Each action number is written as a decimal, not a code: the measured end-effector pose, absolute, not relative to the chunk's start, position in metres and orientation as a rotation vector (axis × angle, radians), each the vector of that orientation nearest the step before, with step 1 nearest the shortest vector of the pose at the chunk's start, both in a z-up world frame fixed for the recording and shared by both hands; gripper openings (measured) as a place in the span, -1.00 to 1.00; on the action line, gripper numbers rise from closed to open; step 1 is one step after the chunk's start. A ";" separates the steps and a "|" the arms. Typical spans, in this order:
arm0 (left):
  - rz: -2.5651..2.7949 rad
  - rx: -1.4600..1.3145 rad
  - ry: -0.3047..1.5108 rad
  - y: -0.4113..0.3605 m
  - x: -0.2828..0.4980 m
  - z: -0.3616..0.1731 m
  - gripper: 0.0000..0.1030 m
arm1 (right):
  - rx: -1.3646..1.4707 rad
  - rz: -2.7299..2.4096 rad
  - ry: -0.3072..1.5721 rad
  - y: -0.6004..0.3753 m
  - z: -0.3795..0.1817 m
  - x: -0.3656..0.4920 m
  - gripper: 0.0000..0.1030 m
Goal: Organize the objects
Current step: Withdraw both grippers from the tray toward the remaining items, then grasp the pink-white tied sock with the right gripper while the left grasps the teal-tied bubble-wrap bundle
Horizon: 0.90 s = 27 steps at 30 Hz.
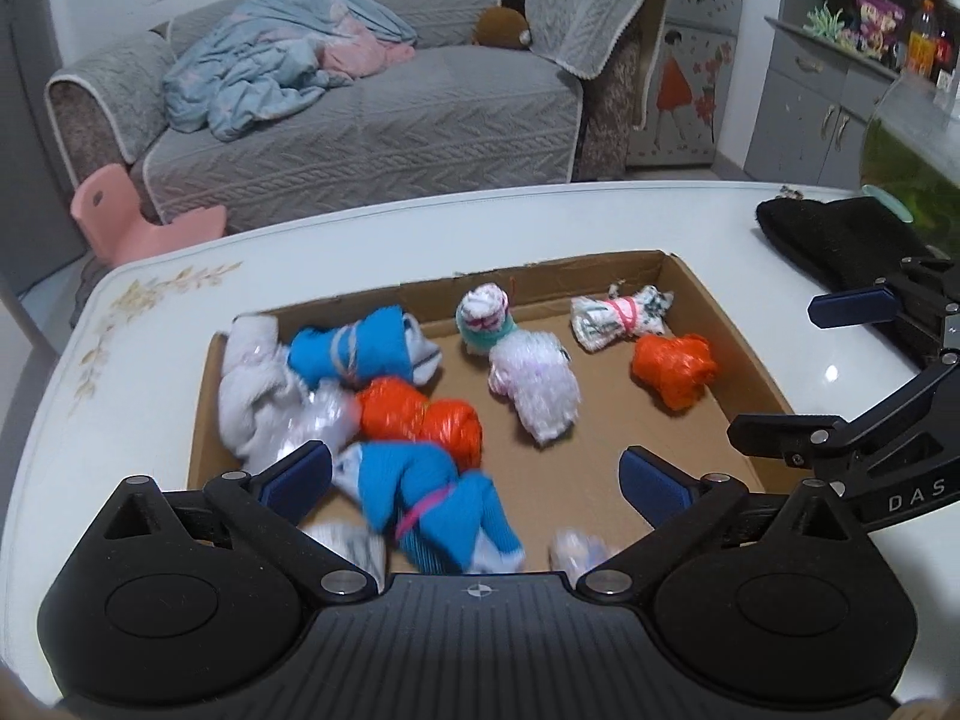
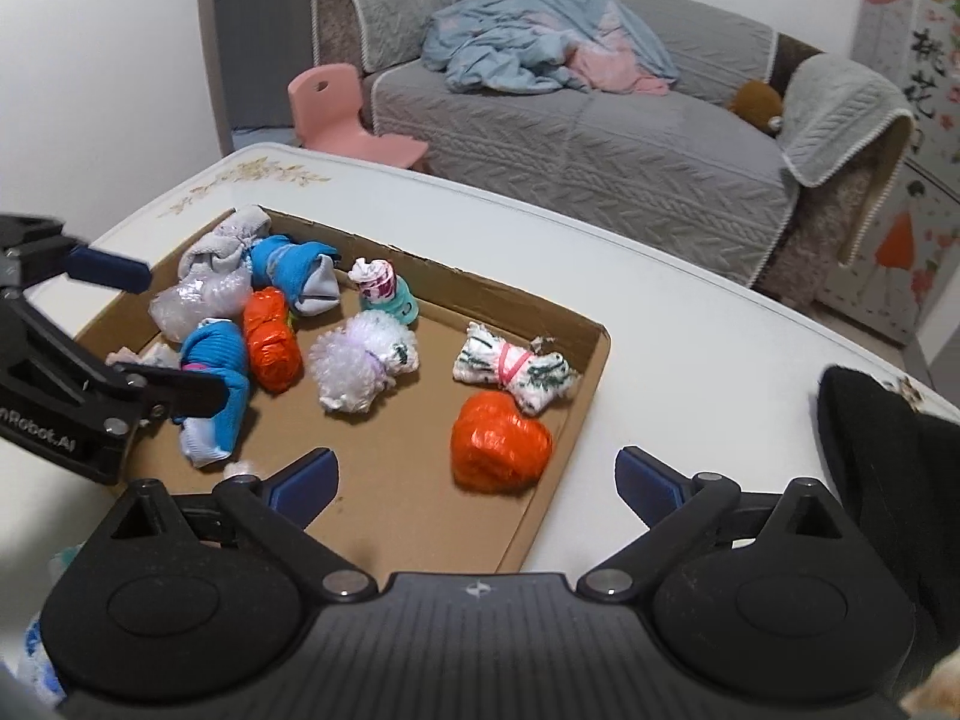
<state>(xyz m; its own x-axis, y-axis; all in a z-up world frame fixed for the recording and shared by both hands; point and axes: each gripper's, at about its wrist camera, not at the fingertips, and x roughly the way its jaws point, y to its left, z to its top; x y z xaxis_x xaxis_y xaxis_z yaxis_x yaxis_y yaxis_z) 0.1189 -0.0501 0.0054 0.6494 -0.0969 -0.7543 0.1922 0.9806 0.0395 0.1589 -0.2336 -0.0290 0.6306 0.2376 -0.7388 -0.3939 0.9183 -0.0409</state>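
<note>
Left tongs (image 1: 474,474) spread wide, empty, above blue sock bundle (image 1: 432,504) lying in cardboard tray (image 1: 744,354) on counter (image 1: 150,372). Right tongs (image 2: 477,477) likewise wide, gripping nothing, near orange bundle (image 2: 501,450).

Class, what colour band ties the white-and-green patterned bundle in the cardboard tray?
Pink; the band circles the bundle, clearest in the right wrist view.

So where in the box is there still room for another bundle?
Bare cardboard shows in the box at the near middle, between the blue sock bundle and the lone orange bundle. The far-left corner is crowded: grey socks, bundles touching.
</note>
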 end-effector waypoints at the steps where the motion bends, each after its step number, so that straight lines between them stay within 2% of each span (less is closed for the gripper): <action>1: -0.163 0.118 0.846 -0.048 0.111 0.005 0.99 | -0.201 0.361 0.804 -0.232 -0.027 0.151 0.96; 13: -0.202 0.105 0.876 -0.028 0.028 -0.021 0.99 | -0.117 0.406 0.762 -0.208 -0.027 0.066 0.98; 21: -0.200 0.187 0.971 -0.035 0.028 -0.057 0.99 | -0.031 0.410 0.872 -0.200 -0.063 0.064 0.98; 27: -0.136 0.160 0.978 -0.019 0.031 -0.060 0.99 | -0.003 0.405 0.903 -0.191 -0.073 0.070 0.98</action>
